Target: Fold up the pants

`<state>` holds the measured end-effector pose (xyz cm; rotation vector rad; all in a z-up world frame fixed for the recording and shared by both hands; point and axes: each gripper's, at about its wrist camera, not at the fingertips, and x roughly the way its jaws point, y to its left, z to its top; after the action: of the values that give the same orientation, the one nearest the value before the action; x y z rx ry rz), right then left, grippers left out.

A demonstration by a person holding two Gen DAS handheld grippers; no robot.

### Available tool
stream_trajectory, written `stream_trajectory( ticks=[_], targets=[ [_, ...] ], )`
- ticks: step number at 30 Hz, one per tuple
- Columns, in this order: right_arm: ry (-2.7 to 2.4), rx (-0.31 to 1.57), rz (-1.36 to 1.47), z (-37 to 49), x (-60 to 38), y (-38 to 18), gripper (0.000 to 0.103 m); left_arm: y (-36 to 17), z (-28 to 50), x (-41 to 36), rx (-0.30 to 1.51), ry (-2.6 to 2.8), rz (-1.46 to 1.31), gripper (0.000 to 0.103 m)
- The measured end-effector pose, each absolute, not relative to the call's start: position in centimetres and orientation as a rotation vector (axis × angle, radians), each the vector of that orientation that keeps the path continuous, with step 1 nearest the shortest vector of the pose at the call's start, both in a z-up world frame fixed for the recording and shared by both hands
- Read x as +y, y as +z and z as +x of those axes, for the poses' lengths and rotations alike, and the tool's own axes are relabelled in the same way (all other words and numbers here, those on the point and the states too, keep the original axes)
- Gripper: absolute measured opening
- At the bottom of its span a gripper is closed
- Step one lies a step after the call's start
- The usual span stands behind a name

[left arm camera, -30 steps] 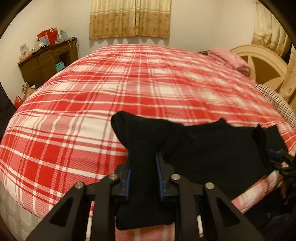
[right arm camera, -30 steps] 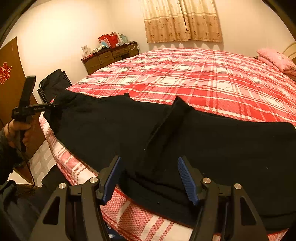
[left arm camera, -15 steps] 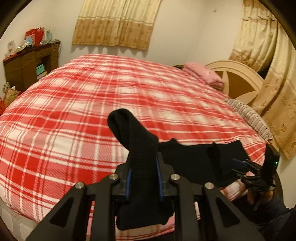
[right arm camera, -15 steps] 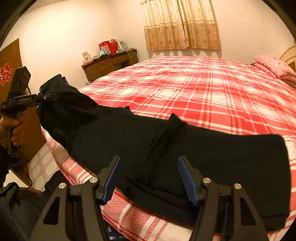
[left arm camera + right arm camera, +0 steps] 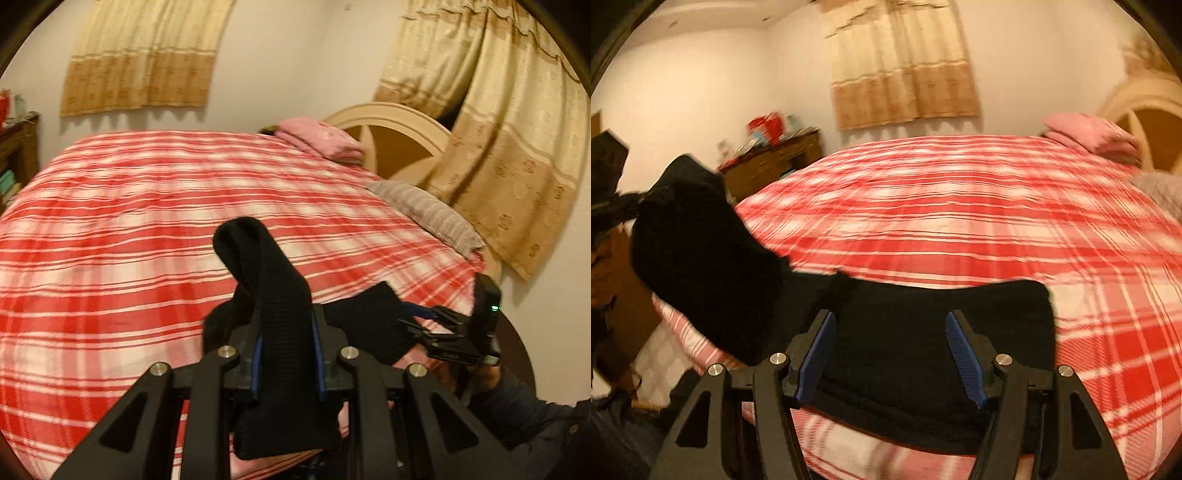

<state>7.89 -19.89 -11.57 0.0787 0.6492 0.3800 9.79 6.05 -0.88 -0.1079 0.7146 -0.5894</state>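
The black pants (image 5: 923, 332) lie along the near edge of the red plaid bed (image 5: 960, 206). My left gripper (image 5: 286, 354) is shut on one end of the pants (image 5: 273, 280) and holds it raised above the bed; this lifted end also shows in the right wrist view (image 5: 698, 240). My right gripper (image 5: 892, 354) is open, its blue pads on either side of the pants' flat part near the bed edge. It also shows in the left wrist view (image 5: 436, 325) beside the fabric.
Pink pillows (image 5: 325, 140) and a cream headboard (image 5: 391, 125) are at the bed's far right. A grey striped pillow (image 5: 432, 214) lies near curtains (image 5: 509, 147). A wooden dresser (image 5: 768, 166) stands against the far wall.
My left gripper has lifted its end of the pants and carried it rightward toward the right gripper. The pants have shortened into a fold. The right gripper stays open.
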Motion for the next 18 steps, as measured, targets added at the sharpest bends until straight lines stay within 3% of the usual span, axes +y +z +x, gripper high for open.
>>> stream_trajectory(
  ticks=[9,18],
  targets=[
    [0.237,0.61,0.262,9.1,-26.3,-11.4,0.064,0.0,11.8,-1.6,0.738,-0.656,-0.011,0.022],
    [0.179,0.59,0.284,9.0,-28.4,-11.7,0.064,-3.4,14.2,-8.6,0.834,-0.682,0.06,0.022]
  ],
)
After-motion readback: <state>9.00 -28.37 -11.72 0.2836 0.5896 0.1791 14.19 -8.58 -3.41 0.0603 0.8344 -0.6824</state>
